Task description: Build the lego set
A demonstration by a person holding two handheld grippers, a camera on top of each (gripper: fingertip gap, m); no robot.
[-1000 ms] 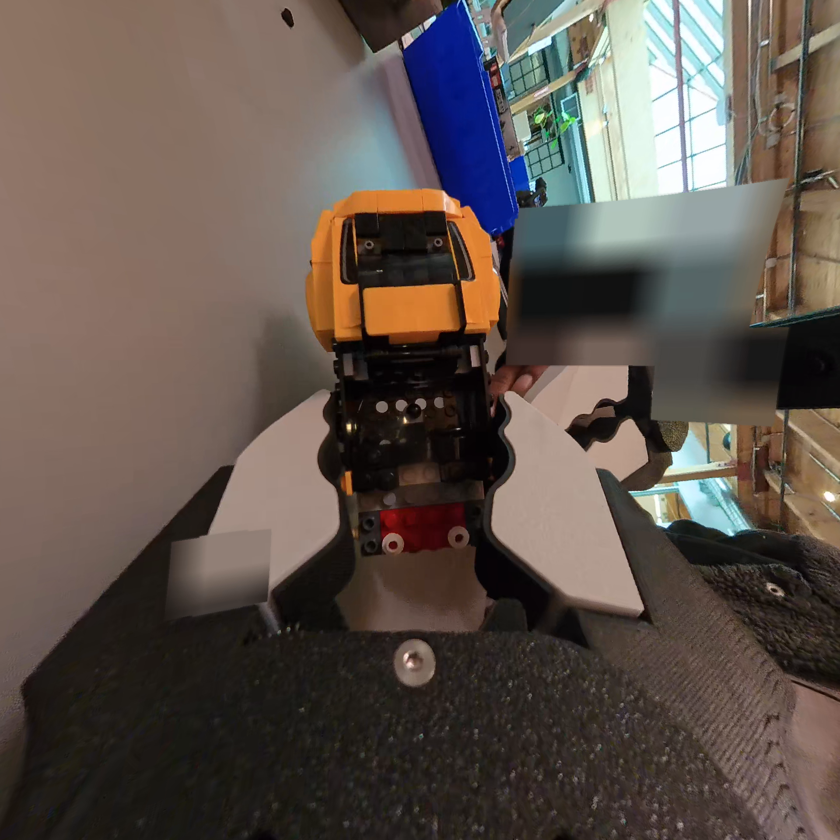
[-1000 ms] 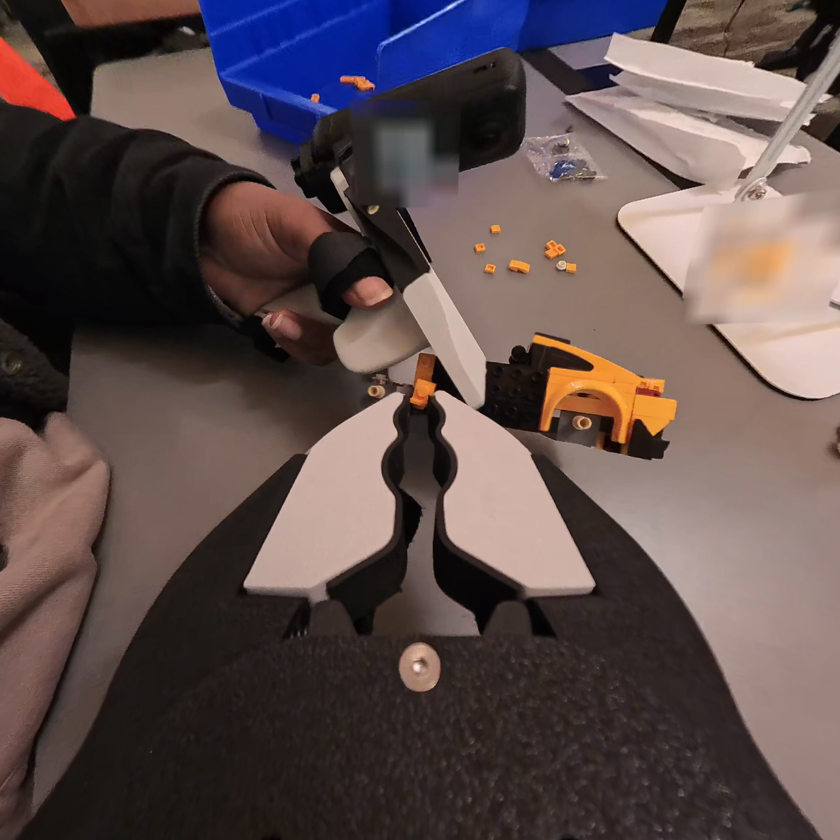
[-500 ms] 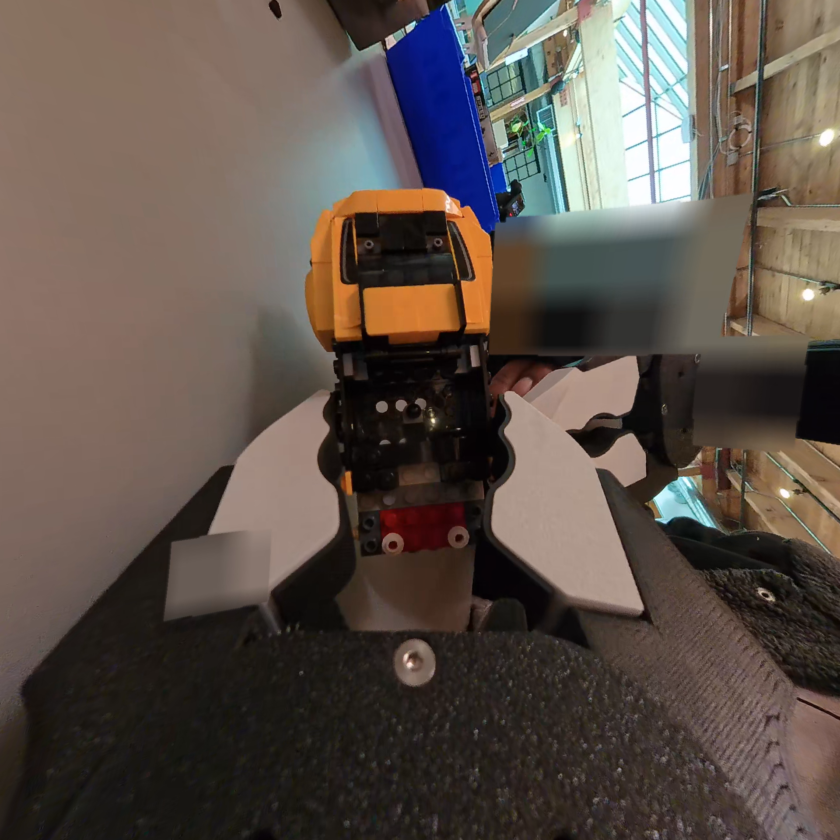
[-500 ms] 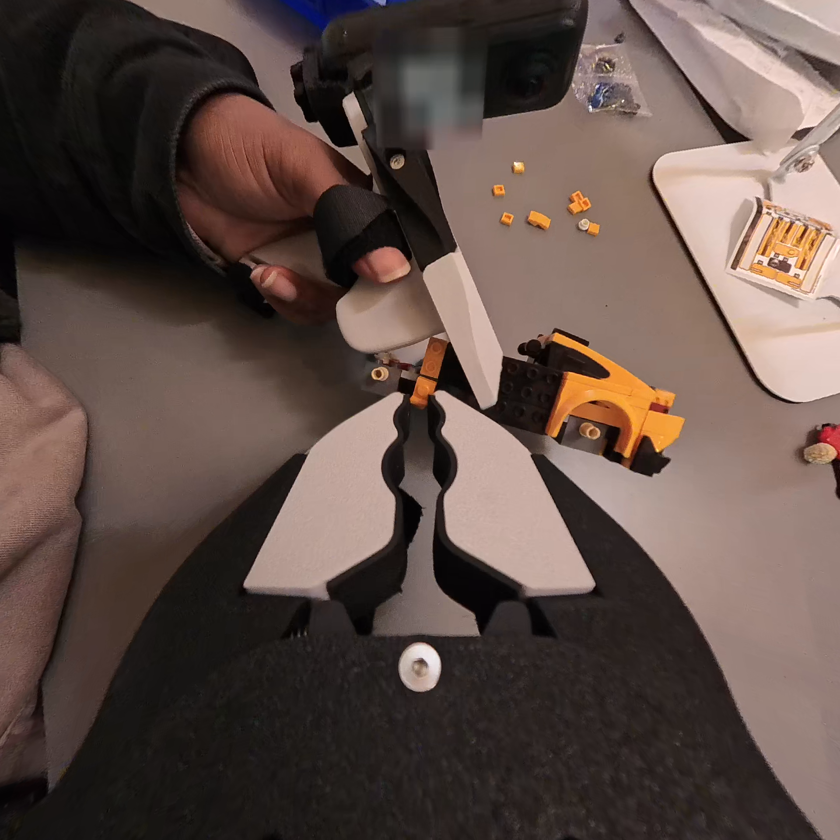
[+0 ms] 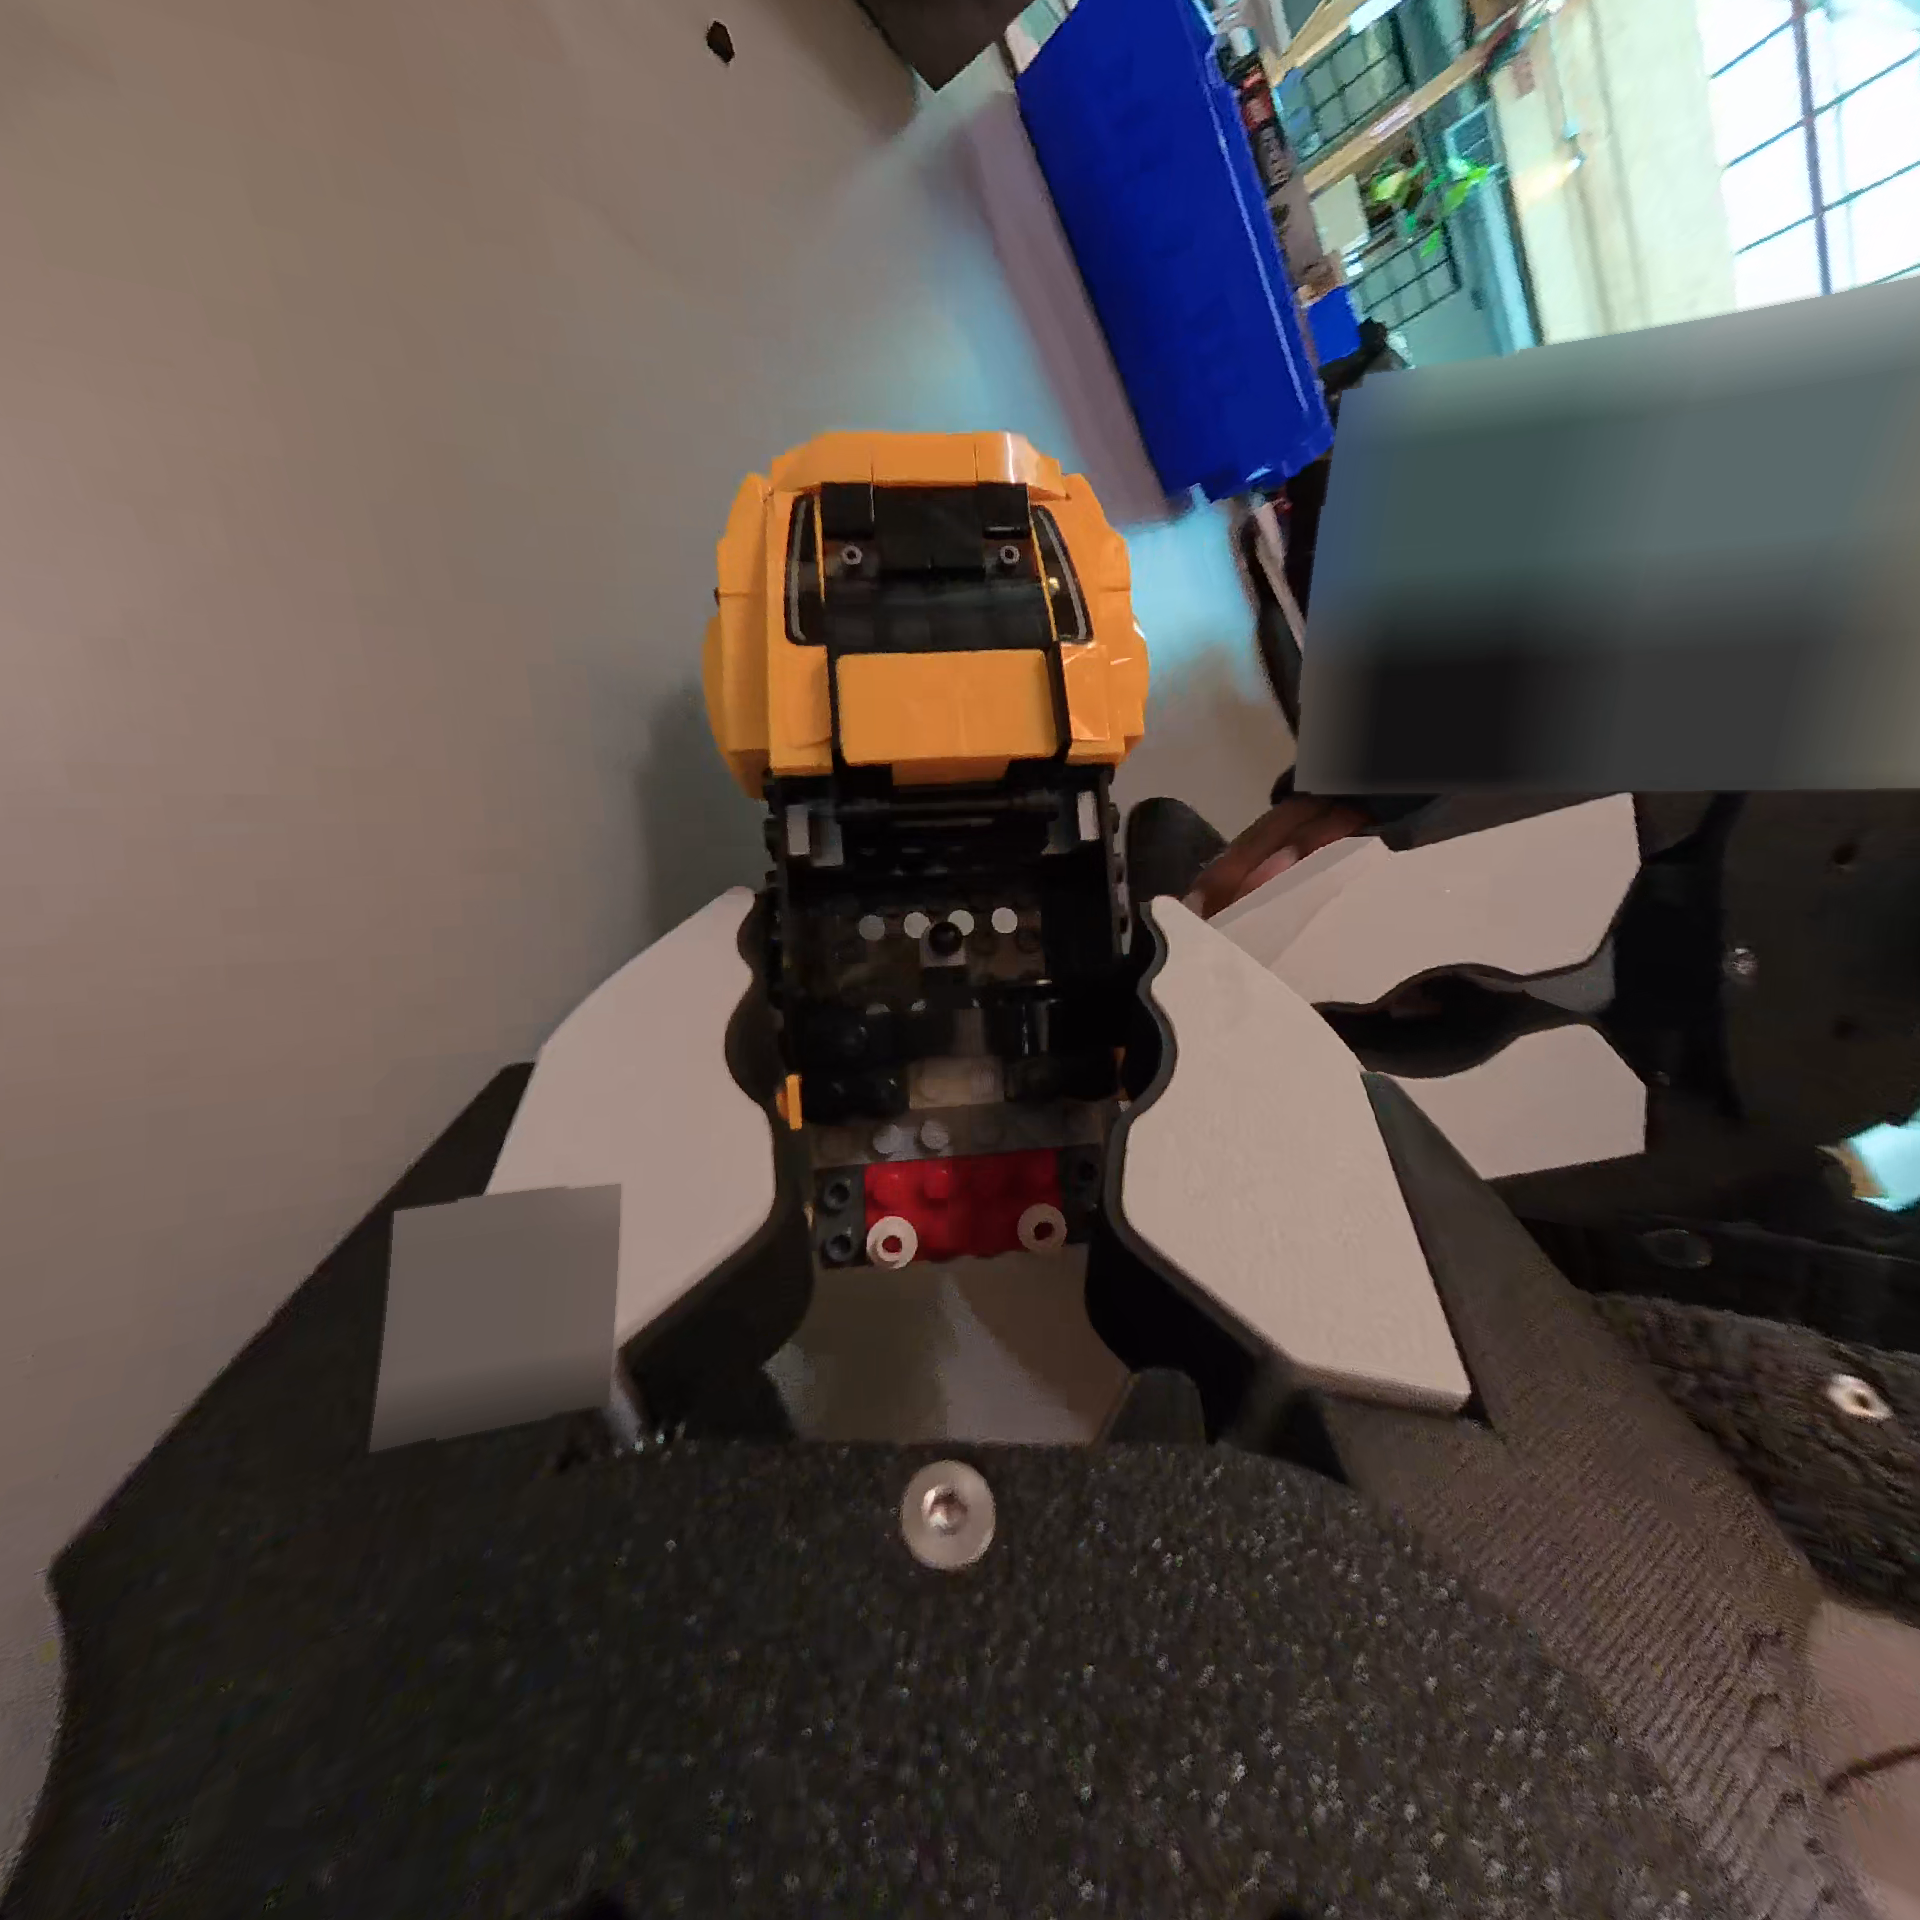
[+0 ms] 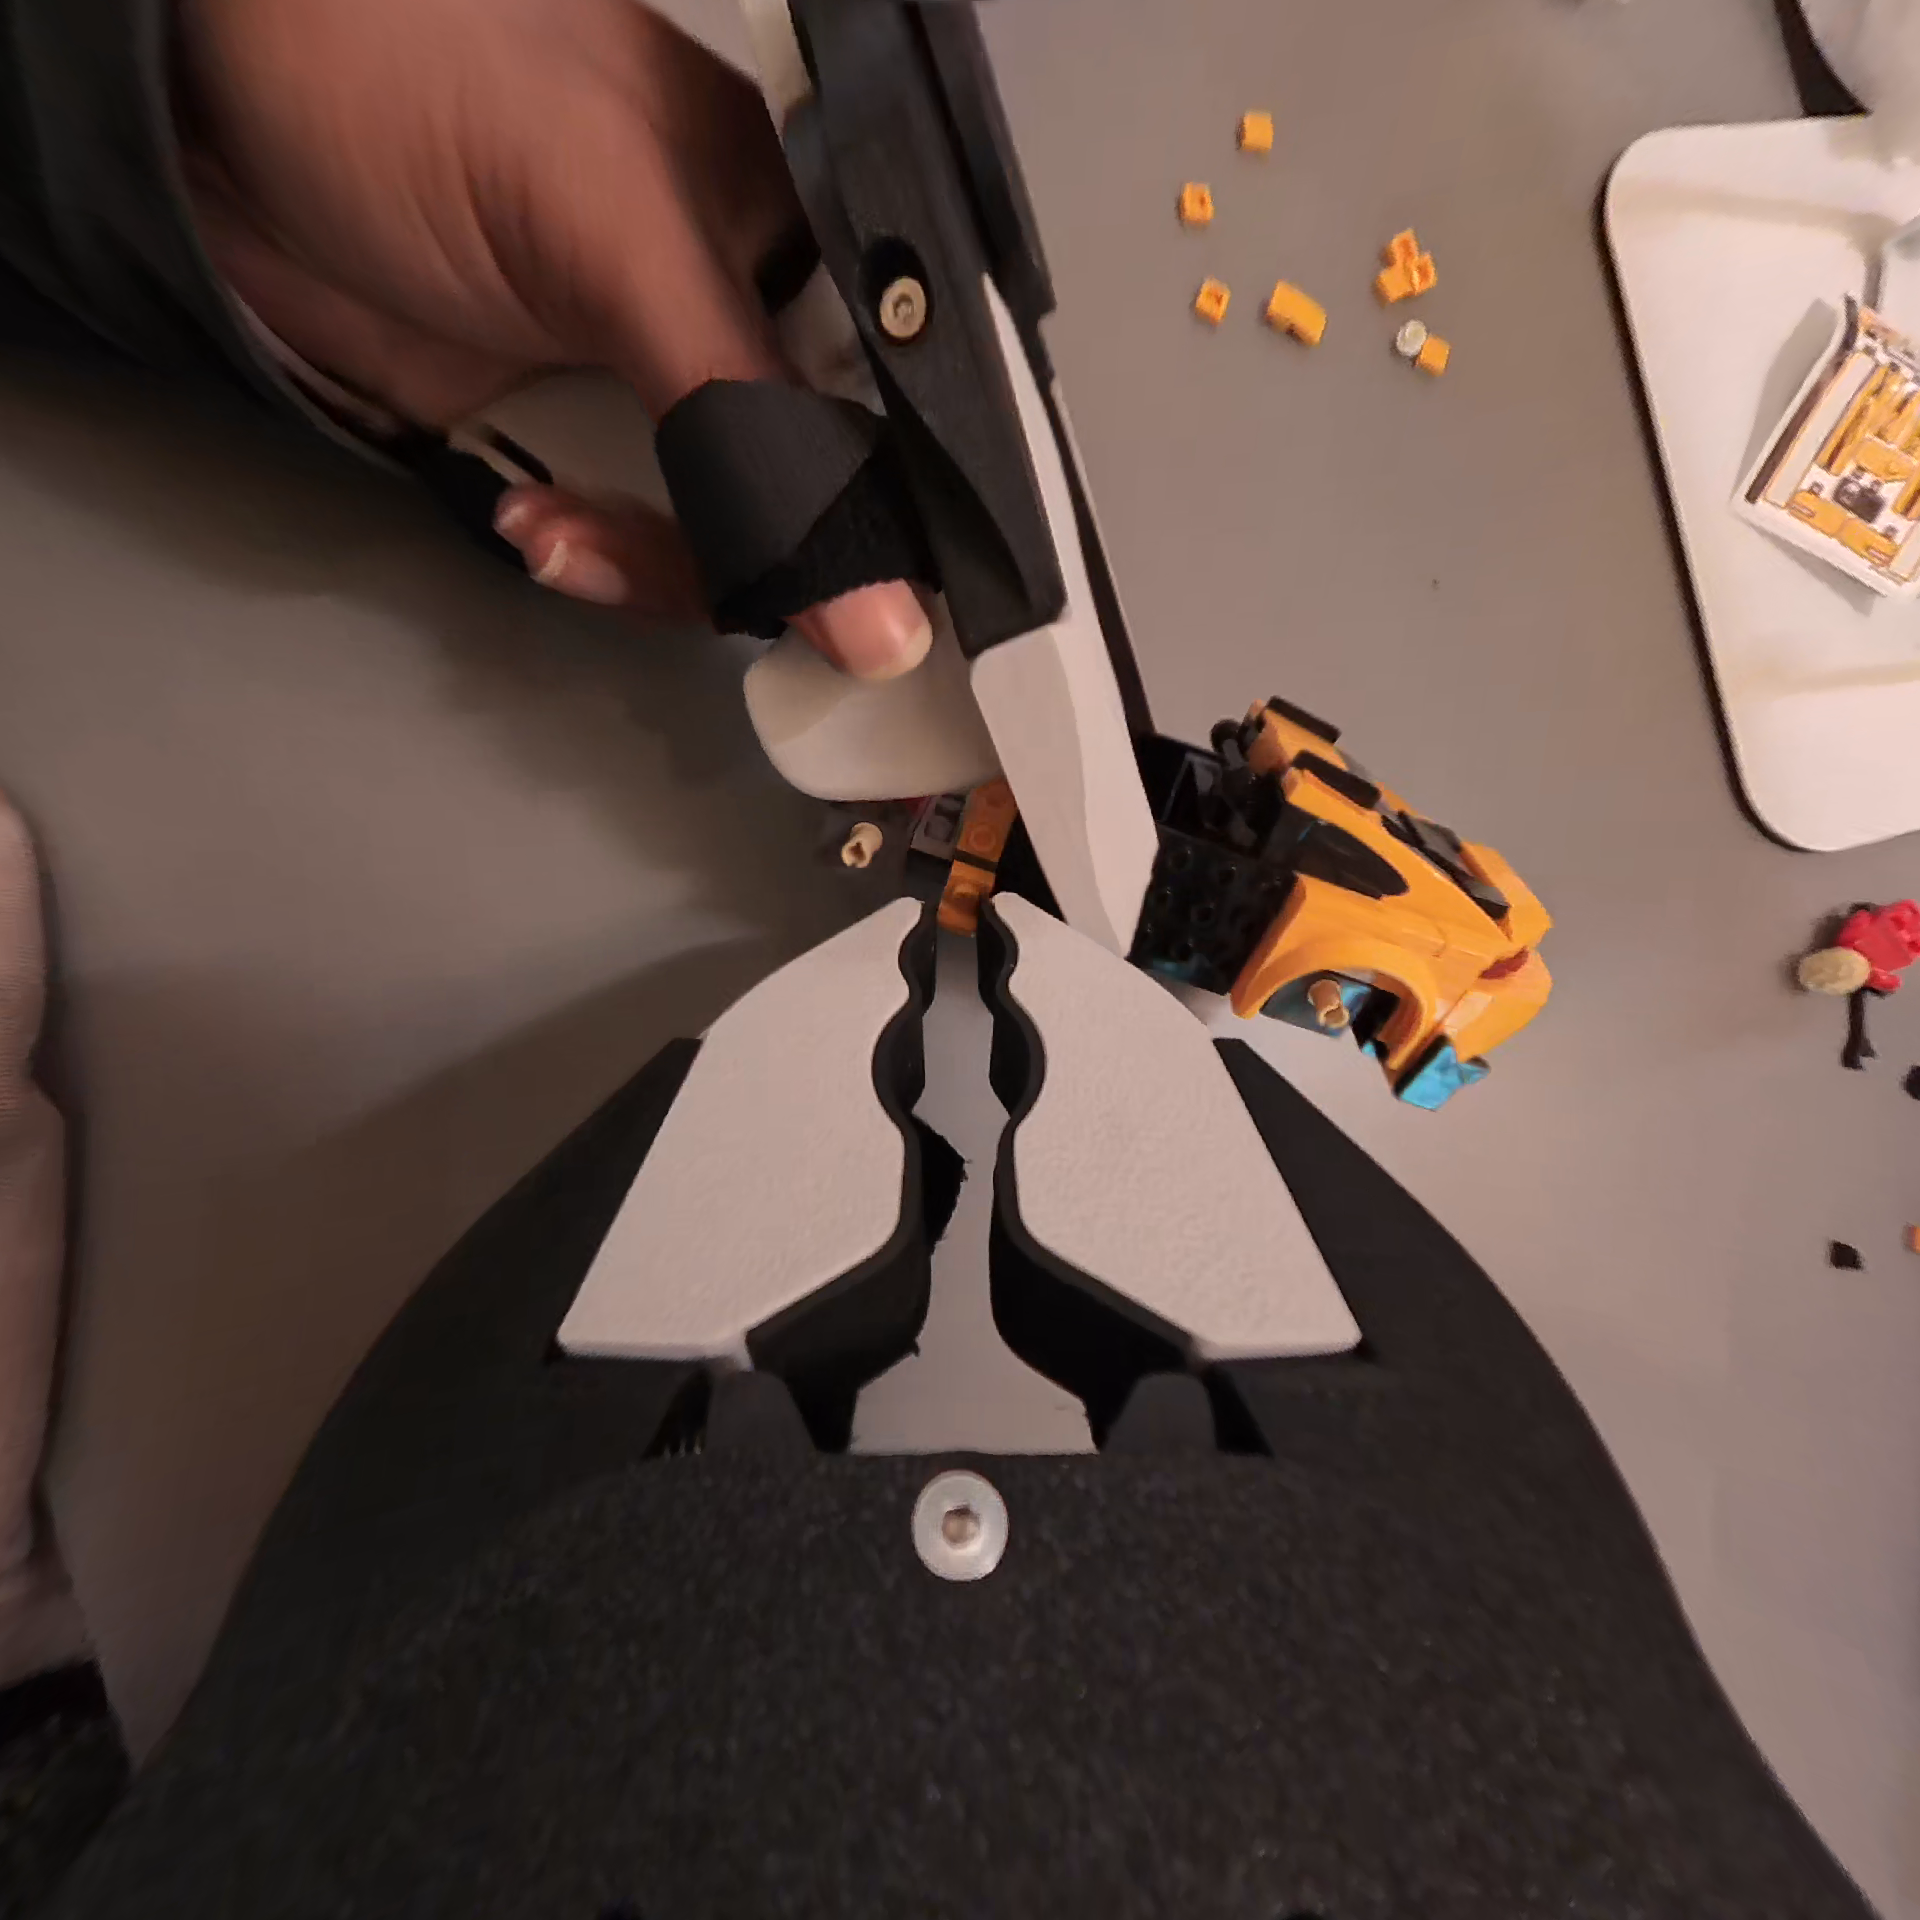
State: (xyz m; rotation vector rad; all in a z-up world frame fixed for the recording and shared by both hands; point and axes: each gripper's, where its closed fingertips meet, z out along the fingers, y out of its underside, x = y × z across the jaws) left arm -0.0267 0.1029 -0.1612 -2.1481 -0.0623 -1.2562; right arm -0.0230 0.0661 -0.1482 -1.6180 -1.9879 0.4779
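Note:
My left gripper [image 5: 951, 914] is shut on an orange and black brick-built car [image 5: 925, 675]. Its pads press the black chassis sides, and the red rear bricks lie between the fingers. In the right wrist view the car [image 6: 1382, 914] is held above the grey table [image 6: 312, 935], clamped by a white finger [image 6: 1070, 748] of the left gripper. My right gripper [image 6: 961, 920] is shut on a small orange brick [image 6: 971, 883] at its fingertips, and this brick touches the car's side near the rear. The right gripper's fingers [image 5: 1455, 914] show beside the car in the left wrist view.
A person's hand [image 6: 468, 260] holds the left gripper. Several loose orange bricks [image 6: 1299, 312] lie on the table. A white base [image 6: 1766, 623] with a printed sheet [image 6: 1849, 468] is at the right, with a small red piece [image 6: 1870, 956] below it. A blue bin [image 5: 1174, 260] stands farther off. Less than 4 cm separates the two grippers' tips.
The right wrist view has moved closer over the car, which has rolled so more of its top shows. Both grasps have stayed the same.

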